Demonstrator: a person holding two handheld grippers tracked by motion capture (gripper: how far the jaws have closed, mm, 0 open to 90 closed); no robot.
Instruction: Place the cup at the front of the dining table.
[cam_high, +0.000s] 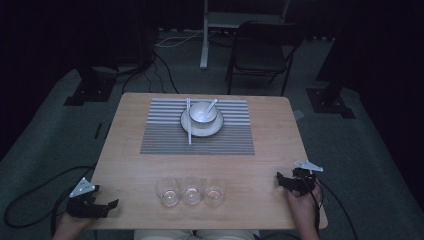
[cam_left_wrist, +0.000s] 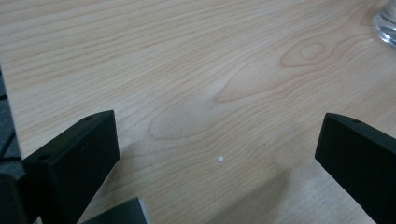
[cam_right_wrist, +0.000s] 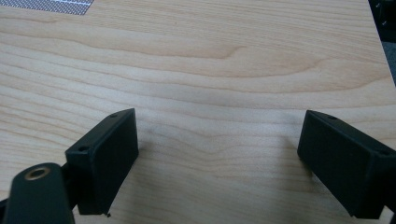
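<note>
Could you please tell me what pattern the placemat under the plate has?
The placemat has grey and white stripes, clearest in the high view.

I find no text, label, brand, number or sign that I can read anywhere here.
</note>
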